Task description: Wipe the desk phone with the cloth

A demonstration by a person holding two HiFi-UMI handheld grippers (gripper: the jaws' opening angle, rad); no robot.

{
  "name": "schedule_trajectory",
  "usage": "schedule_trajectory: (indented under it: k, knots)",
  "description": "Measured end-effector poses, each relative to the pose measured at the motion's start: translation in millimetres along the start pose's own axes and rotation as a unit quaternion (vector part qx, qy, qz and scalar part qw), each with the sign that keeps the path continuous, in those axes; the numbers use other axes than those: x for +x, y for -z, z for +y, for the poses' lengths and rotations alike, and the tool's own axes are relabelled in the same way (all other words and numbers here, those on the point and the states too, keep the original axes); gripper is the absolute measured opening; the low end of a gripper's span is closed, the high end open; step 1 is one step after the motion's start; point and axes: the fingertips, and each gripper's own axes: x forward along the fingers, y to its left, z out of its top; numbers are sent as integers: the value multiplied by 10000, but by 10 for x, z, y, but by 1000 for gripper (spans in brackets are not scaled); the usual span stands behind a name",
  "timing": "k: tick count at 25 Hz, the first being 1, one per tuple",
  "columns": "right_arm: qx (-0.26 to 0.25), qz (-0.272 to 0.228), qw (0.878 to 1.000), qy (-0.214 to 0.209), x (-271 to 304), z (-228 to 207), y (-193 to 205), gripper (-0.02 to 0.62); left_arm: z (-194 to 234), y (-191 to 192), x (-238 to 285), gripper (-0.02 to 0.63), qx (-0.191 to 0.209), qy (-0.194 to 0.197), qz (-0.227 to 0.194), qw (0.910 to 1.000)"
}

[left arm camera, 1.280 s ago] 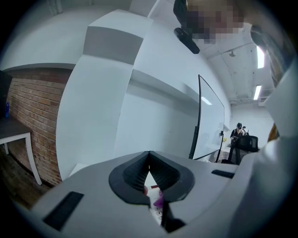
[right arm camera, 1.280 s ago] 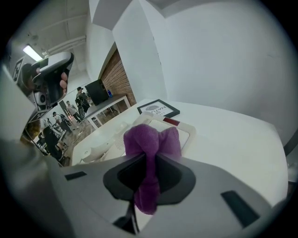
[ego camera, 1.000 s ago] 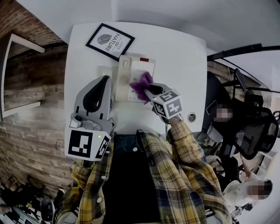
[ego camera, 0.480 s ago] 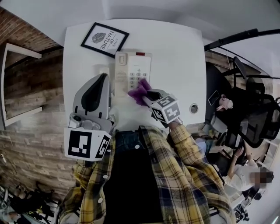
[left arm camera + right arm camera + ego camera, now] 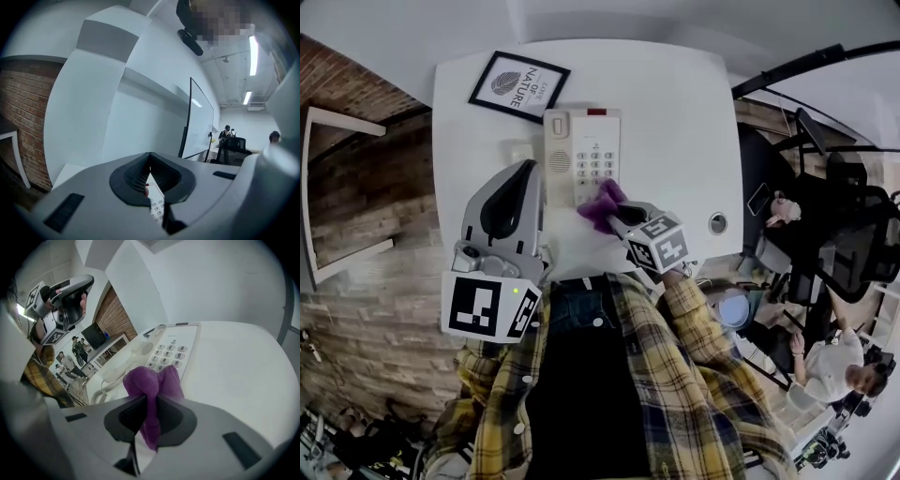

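Head view, cloth [image 5: 602, 204] at desk phone [image 5: 581, 150] edge

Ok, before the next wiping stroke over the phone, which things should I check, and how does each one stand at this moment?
1. Crumpled purple cloth clamped in the right gripper: ok, the jaws are shut on it.
2. Cloth pressed on the white push-button desk phone: cannot tell. It sits at the keypad's near edge, but contact is not visible.
3. White handset seated on the phone: ok, it lies along the left side.
4. Left gripper out of the wiping path: ok, it is left of the phone, jaws together and empty.
5. Phone held steady: not ok, nothing grips it.
6. Black-framed picture out of the way: ok, it lies beyond the phone.
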Motion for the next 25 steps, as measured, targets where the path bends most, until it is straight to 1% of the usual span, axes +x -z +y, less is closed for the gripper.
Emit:
schedule_trajectory:
  k: [3,8,14,17,19,22,25]
  knots:
    - [275,-238,9993,-16,-100,57,-5,60,6,47,-46,14,-10,52,83,10000]
    - [685,-902,9935,101,-339,111,-143,60,78,177,-192,14,-16,86,228,9997]
    - [784,-1767,9810,188,-622,224,-442,60,160,246,-402,14,30,40,245,9997]
    - [705,-2113,9747,165,-780,302,-604,60,132,195,-484,14,61,60,163,9998]
    - [553,-2326,9708,168,-904,373,-747,60,111,139,-508,14,80,76,84,9999]
    - [208,-2622,9646,181,-1106,512,-975,60,68,56,-524,14,89,100,-22,9999]
    - [-196,-2945,9553,183,-1353,644,-1241,60,-1,-20,-523,14,75,120,-120,9998]
